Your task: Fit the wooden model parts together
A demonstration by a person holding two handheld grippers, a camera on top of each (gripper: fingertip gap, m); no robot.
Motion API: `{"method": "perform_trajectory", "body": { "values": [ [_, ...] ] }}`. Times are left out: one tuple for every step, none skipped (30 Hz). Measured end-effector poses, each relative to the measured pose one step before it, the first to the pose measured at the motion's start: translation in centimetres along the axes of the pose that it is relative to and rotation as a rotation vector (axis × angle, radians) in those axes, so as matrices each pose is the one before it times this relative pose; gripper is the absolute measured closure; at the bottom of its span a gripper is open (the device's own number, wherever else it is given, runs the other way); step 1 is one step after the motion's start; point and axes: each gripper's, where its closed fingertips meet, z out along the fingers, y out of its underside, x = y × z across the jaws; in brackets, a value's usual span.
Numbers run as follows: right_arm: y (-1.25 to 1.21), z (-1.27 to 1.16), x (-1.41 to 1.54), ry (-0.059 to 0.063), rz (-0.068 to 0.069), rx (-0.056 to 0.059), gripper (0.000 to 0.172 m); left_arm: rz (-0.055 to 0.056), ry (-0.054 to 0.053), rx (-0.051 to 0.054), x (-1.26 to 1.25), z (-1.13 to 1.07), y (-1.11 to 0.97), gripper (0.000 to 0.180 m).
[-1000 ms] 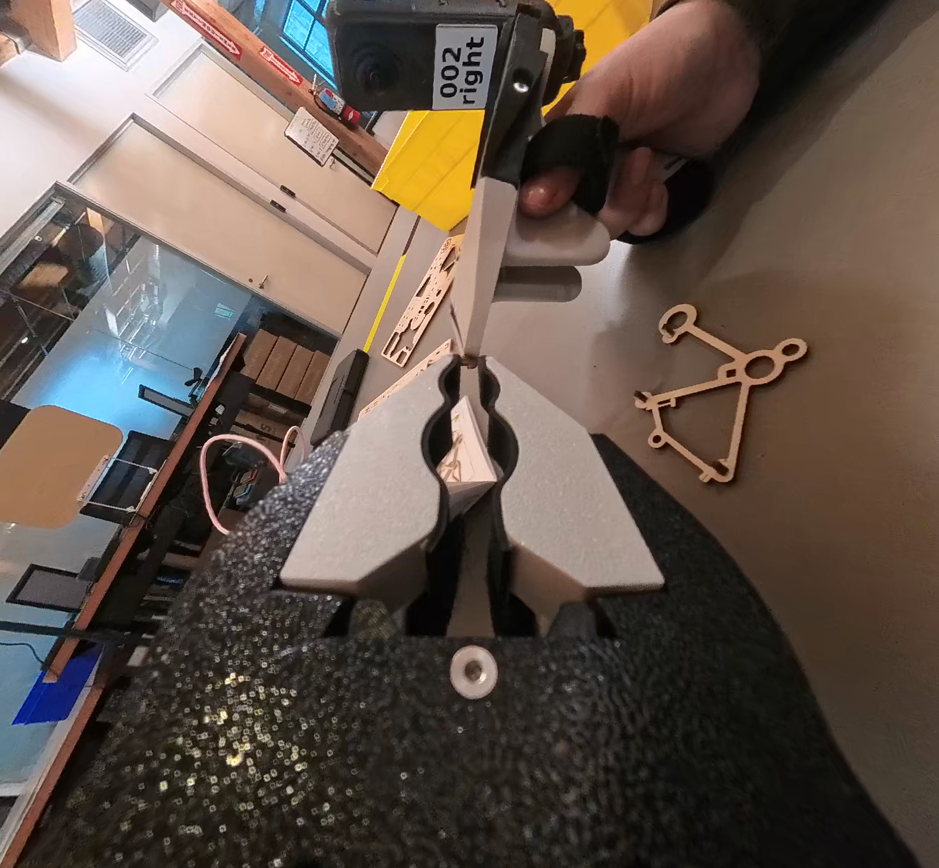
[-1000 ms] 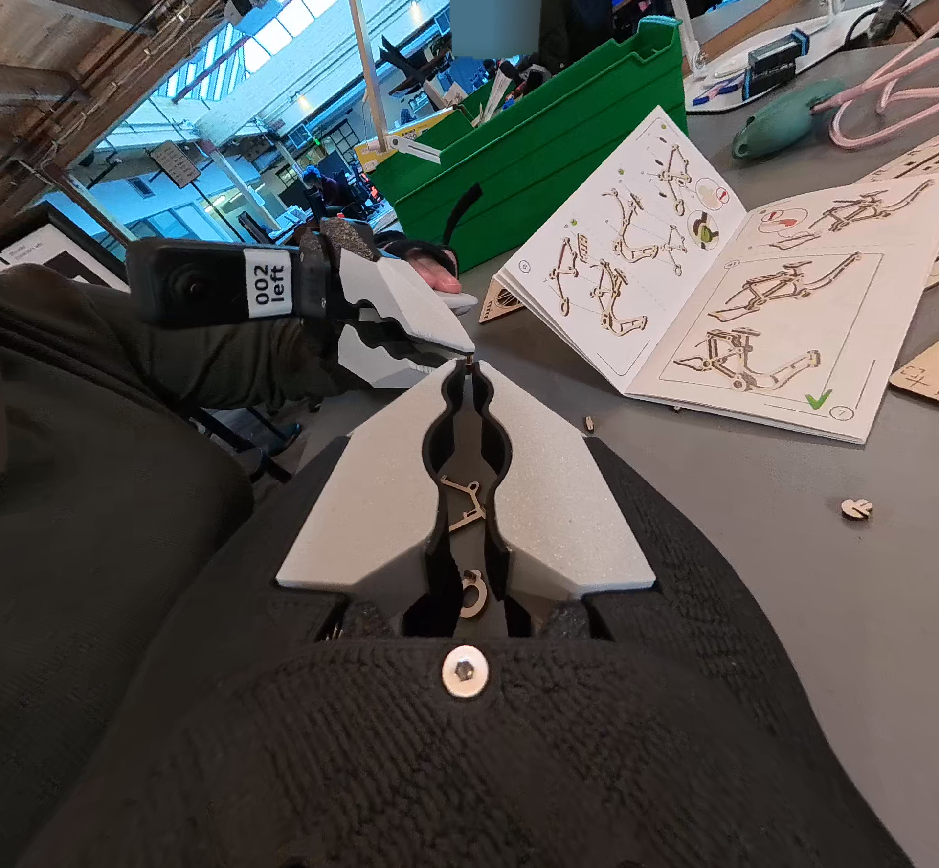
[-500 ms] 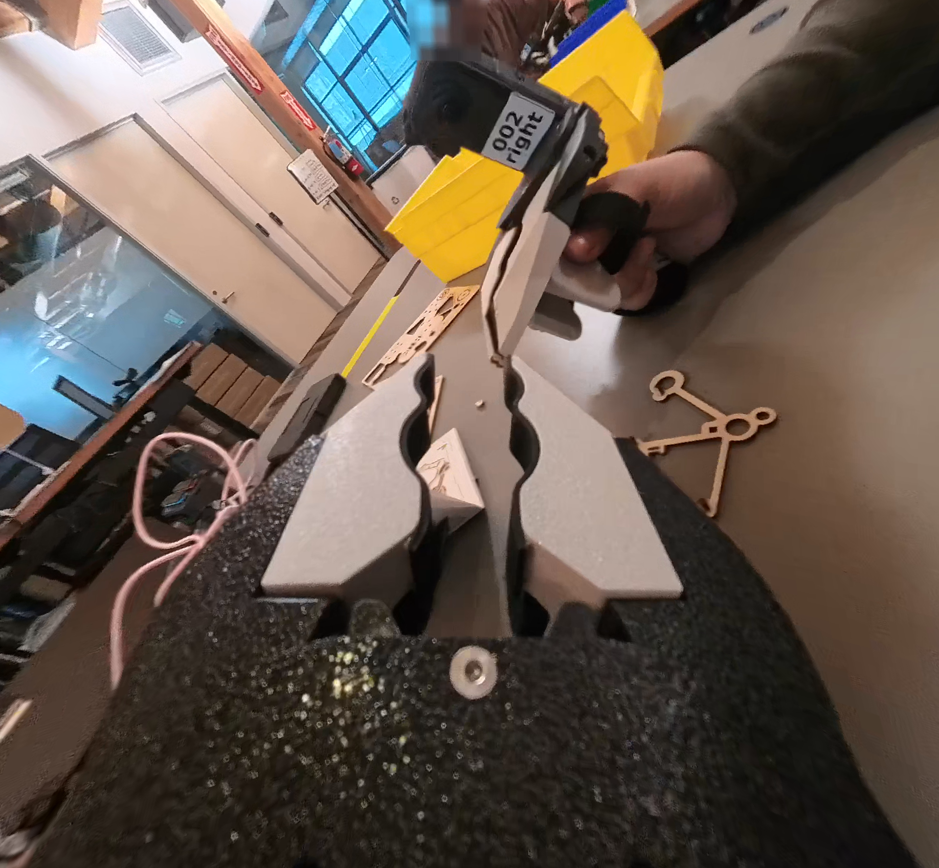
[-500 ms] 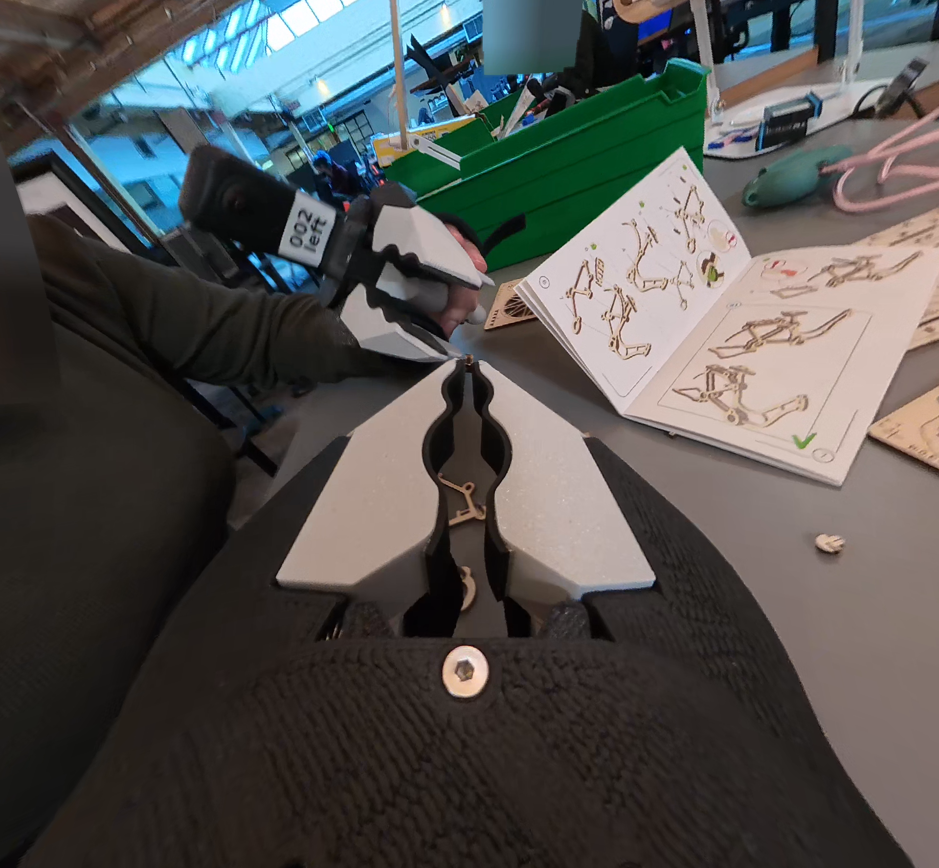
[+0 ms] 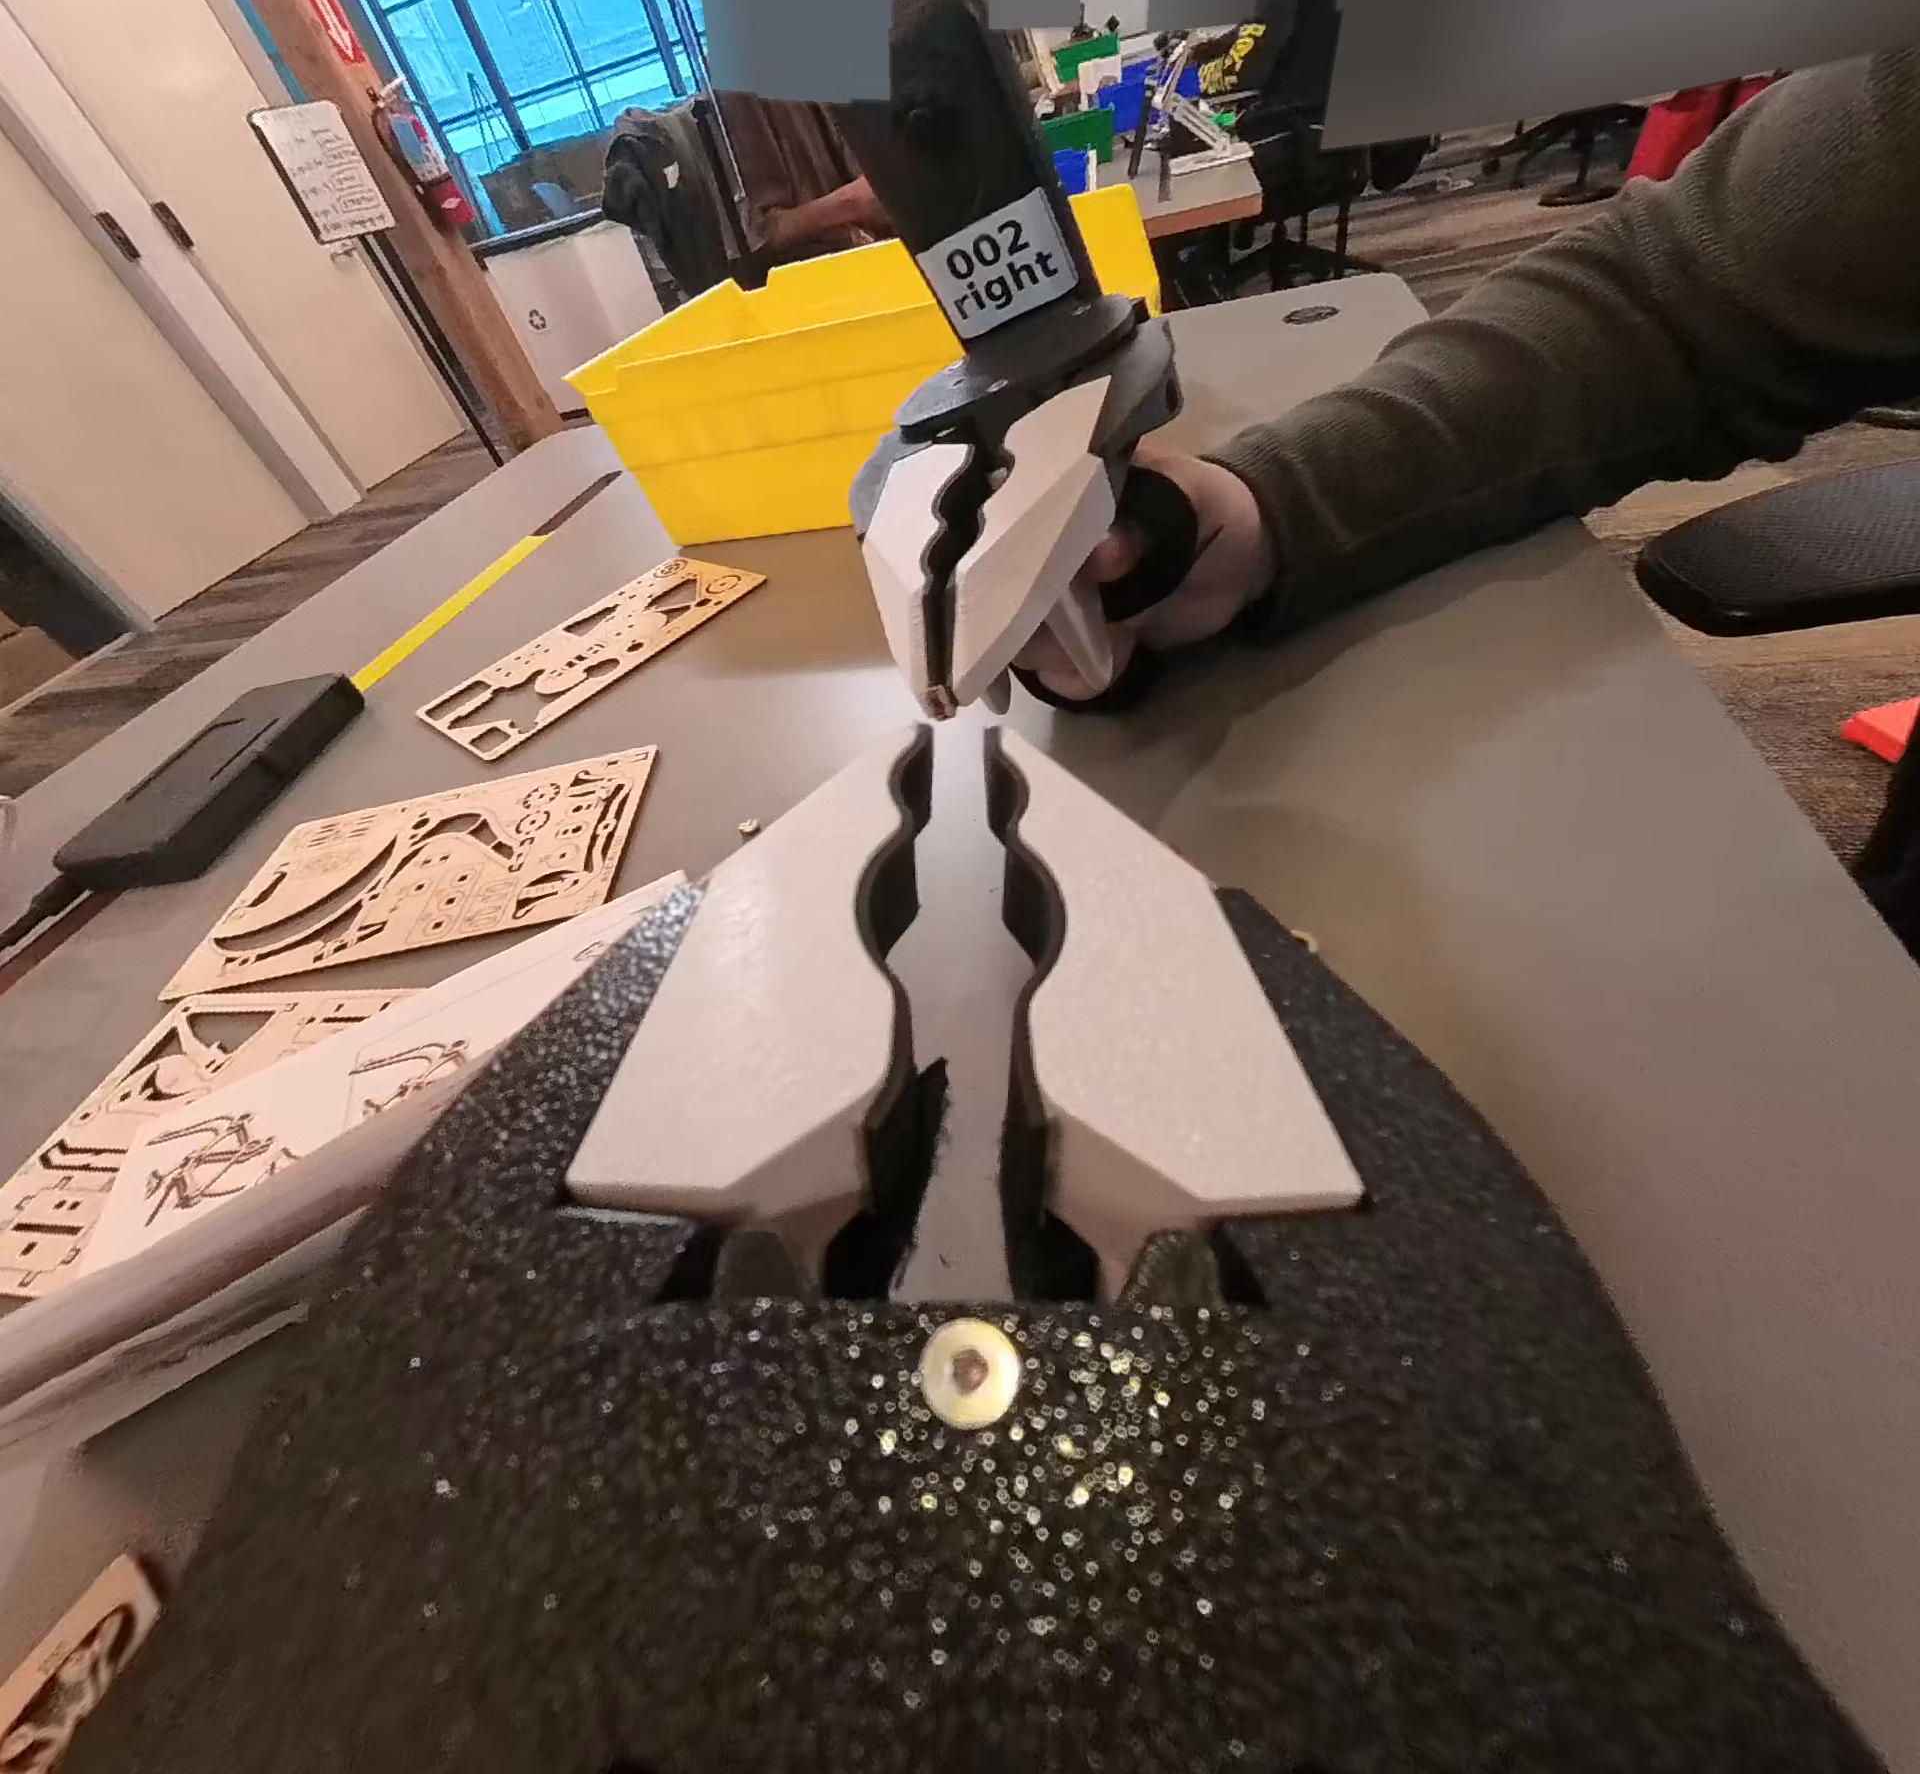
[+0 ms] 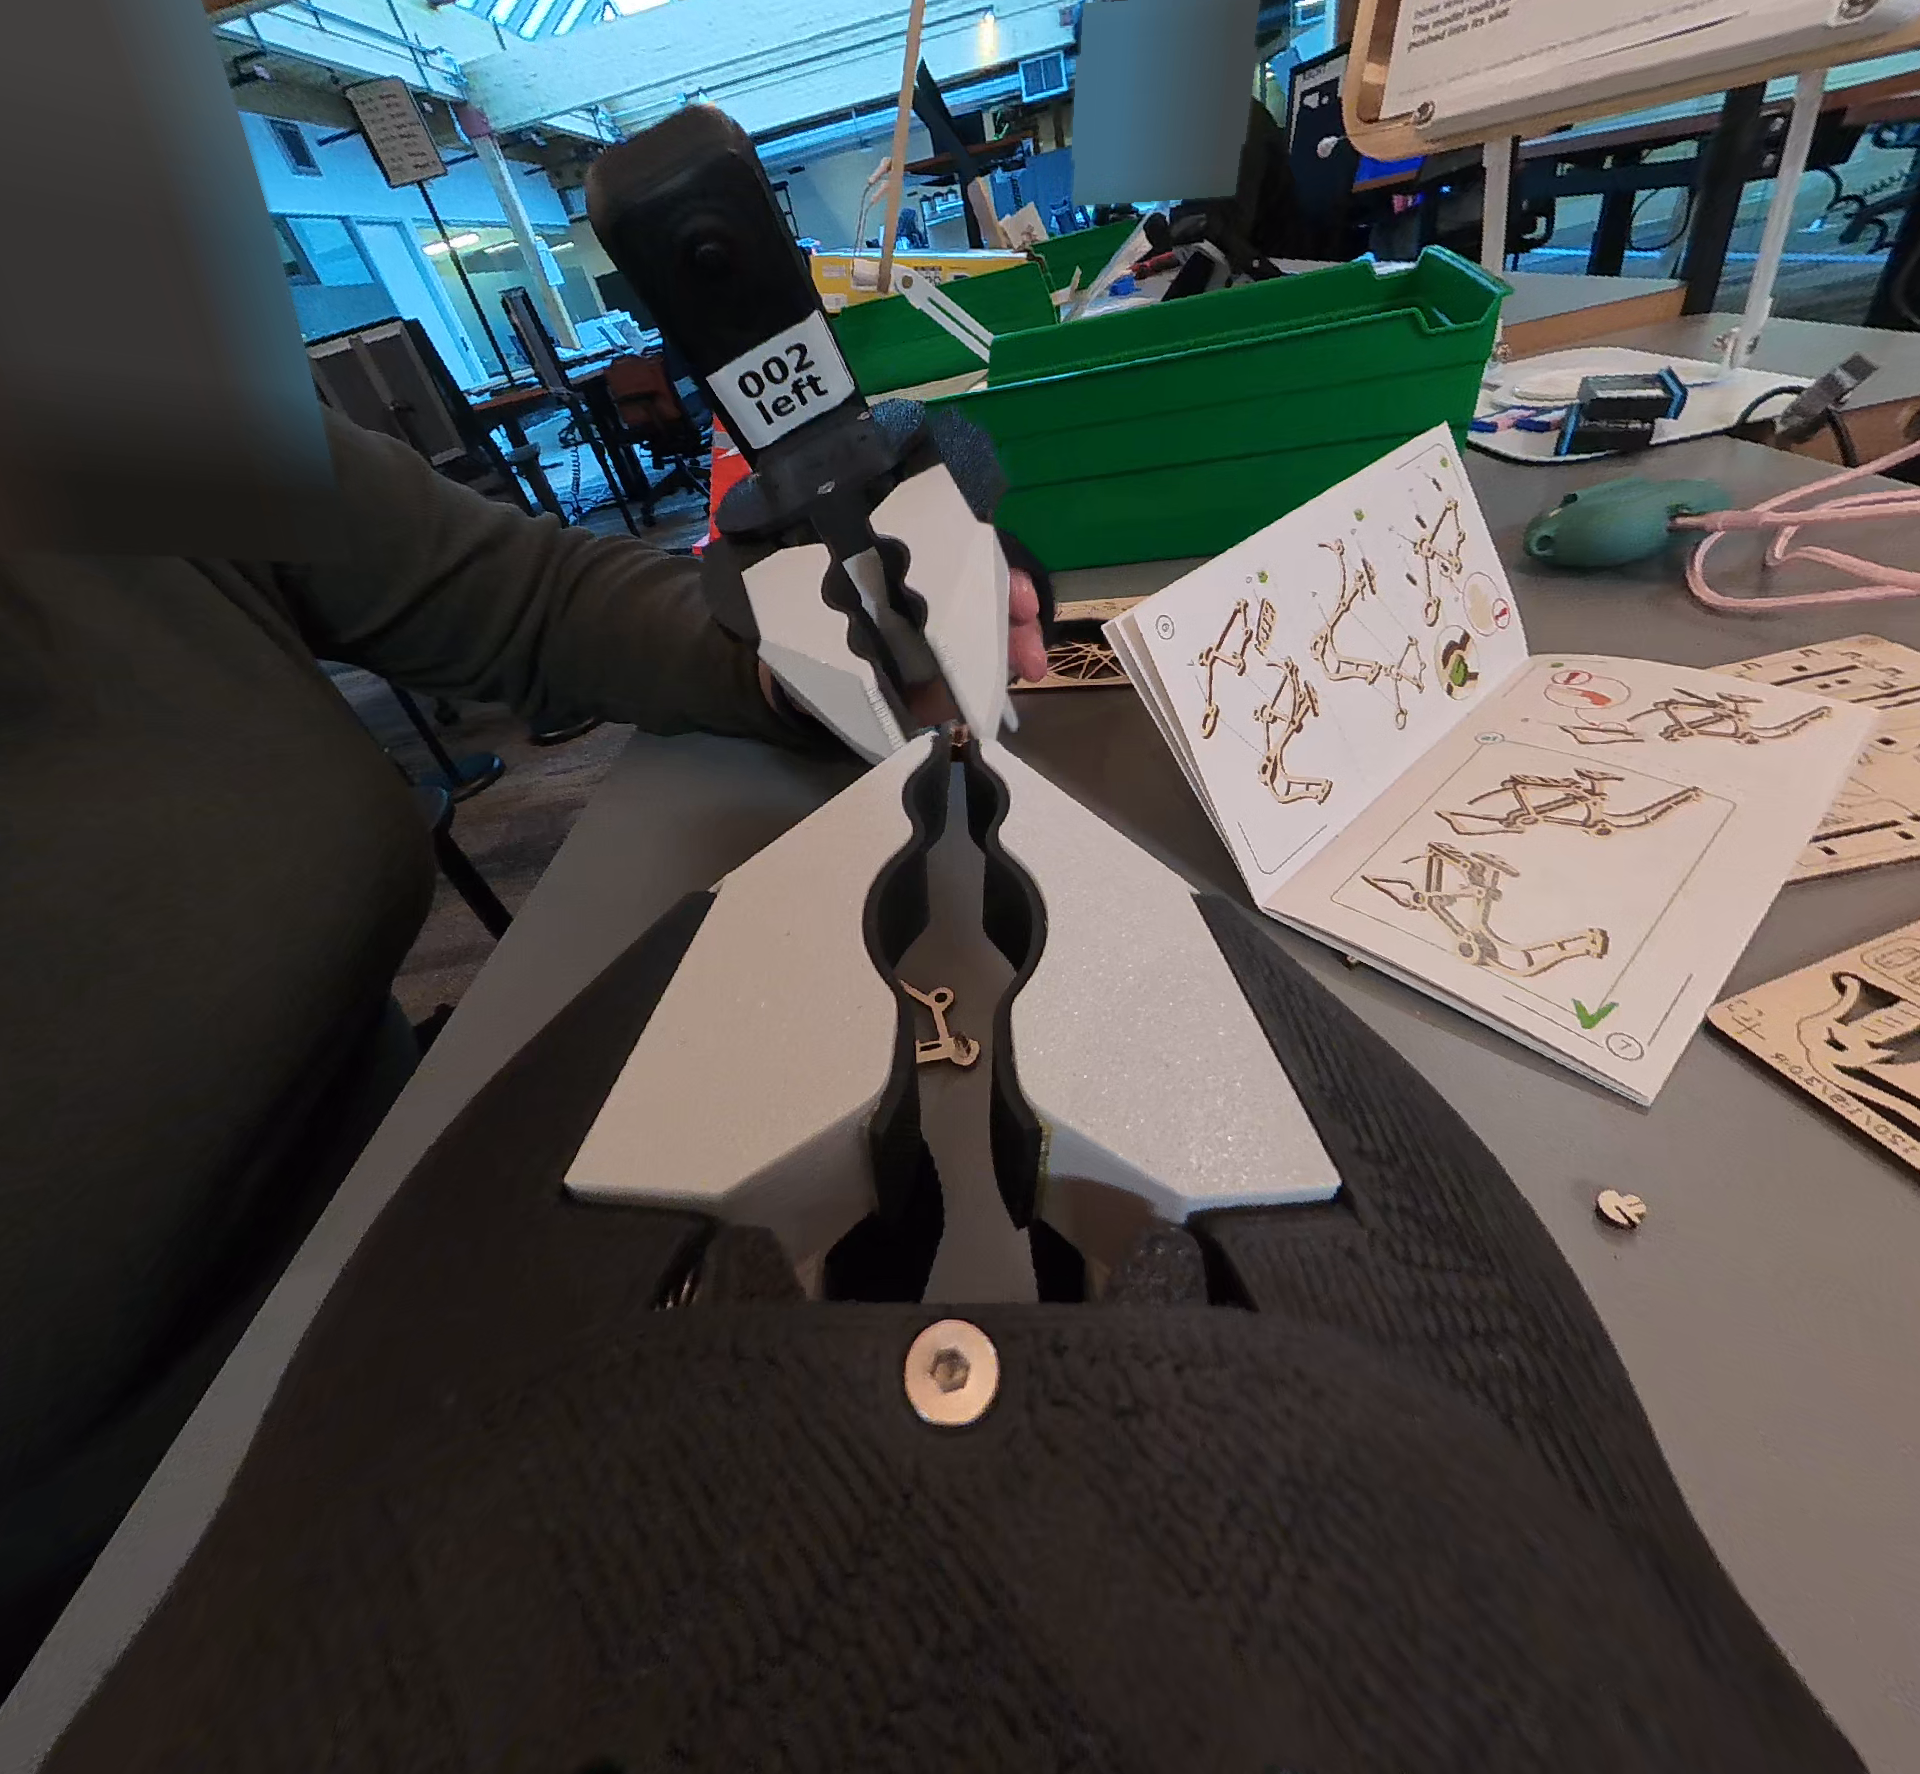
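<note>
My right gripper (image 6: 956, 745) is shut on a tiny wooden piece (image 6: 961, 735) pinched at its very tips. The left wrist view shows the same right gripper (image 5: 940, 698) pointing down, with the small wooden piece (image 5: 939, 704) sticking out of its tips. My left gripper (image 5: 956, 742) sits just below and in front of it, tip to tip, with its jaws a little apart and nothing between them. It also shows in the right wrist view (image 6: 940, 722). A flat wooden frame part (image 6: 940, 1033) lies on the grey table (image 6: 1455, 1309) under the right fingers.
Laser-cut wooden sheets (image 5: 416, 883) (image 5: 592, 644) and a black device (image 5: 208, 789) lie to the left, with a yellow bin (image 5: 831, 405) behind. An open instruction booklet (image 6: 1455, 789), a green bin (image 6: 1195, 415), a green object with a pink cord (image 6: 1621, 529) and a small round wooden piece (image 6: 1621, 1208) are to the right. Only a small space, under 4 cm, lies between the two pairs of fingers.
Both grippers have rolled upright and still meet tip to tip. The left jaws opened wide half a second ago and have since narrowed. The right stays shut on the small piece.
</note>
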Motion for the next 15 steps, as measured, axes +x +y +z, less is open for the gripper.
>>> {"method": "perform_trajectory", "body": {
  "values": [
    [-0.005, 0.020, -0.007, 0.0019, -0.0051, -0.0009, 0.171, -0.0024, 0.0046, 0.0040, 0.120, 0.029, -0.044, 0.173],
    [-0.035, -0.014, -0.018, 0.0020, -0.0095, 0.0012, 0.171, -0.0047, 0.0040, 0.0056, 0.105, 0.007, -0.067, 0.173],
    [-0.058, -0.024, -0.033, 0.0020, -0.0134, 0.0034, 0.171, -0.0093, 0.0020, 0.0064, 0.060, -0.004, -0.076, 0.172],
    [-0.073, -0.037, -0.002, 0.0045, -0.0153, 0.0039, 0.171, -0.0155, 0.0031, 0.0063, 0.051, -0.014, -0.091, 0.172],
    [-0.086, -0.047, 0.022, 0.0068, -0.0180, 0.0042, 0.171, -0.0230, 0.0032, 0.0084, 0.026, -0.008, -0.117, 0.172],
    [-0.066, -0.056, 0.000, 0.0052, -0.0192, 0.0025, 0.171, -0.0271, 0.0001, 0.0098, -0.027, -0.004, -0.126, 0.173],
    [-0.060, -0.051, -0.018, 0.0041, -0.0182, 0.0033, 0.171, -0.0257, 0.0029, 0.0121, -0.003, -0.015, -0.130, 0.173],
    [-0.107, -0.051, -0.082, -0.0002, -0.0158, 0.0070, 0.171, -0.0200, 0.0074, 0.0130, 0.058, -0.008, -0.123, 0.173],
    [-0.100, -0.030, -0.097, -0.0025, -0.0107, 0.0066, 0.171, -0.0145, 0.0056, 0.0096, 0.018, 0.003, -0.065, 0.172],
    [-0.053, -0.030, -0.051, 0.0001, -0.0078, 0.0037, 0.171, -0.0093, -0.0015, 0.0051, -0.086, 0.020, -0.010, 0.173],
    [-0.074, -0.044, -0.010, 0.0040, -0.0089, 0.0052, 0.171, -0.0016, -0.0052, 0.0023, -0.119, 0.001, 0.023, 0.173],
    [-0.102, -0.081, 0.035, 0.0095, -0.0131, 0.0073, 0.171, 0.0072, -0.0116, 0.0032, -0.169, -0.040, -0.023, 0.172],
    [-0.102, -0.117, 0.126, 0.0184, -0.0173, 0.0071, 0.172, 0.0133, -0.0208, 0.0033, -0.276, -0.071, -0.079, 0.172],
    [-0.092, -0.138, 0.178, 0.0239, -0.0211, 0.0053, 0.172, 0.0168, -0.0253, 0.0012, -0.325, -0.098, -0.086, 0.171],
    [-0.053, -0.143, 0.143, 0.0219, -0.0257, 0.0020, 0.171, 0.0182, -0.0239, -0.0016, -0.310, -0.107, -0.082, 0.170]
  ]
}}
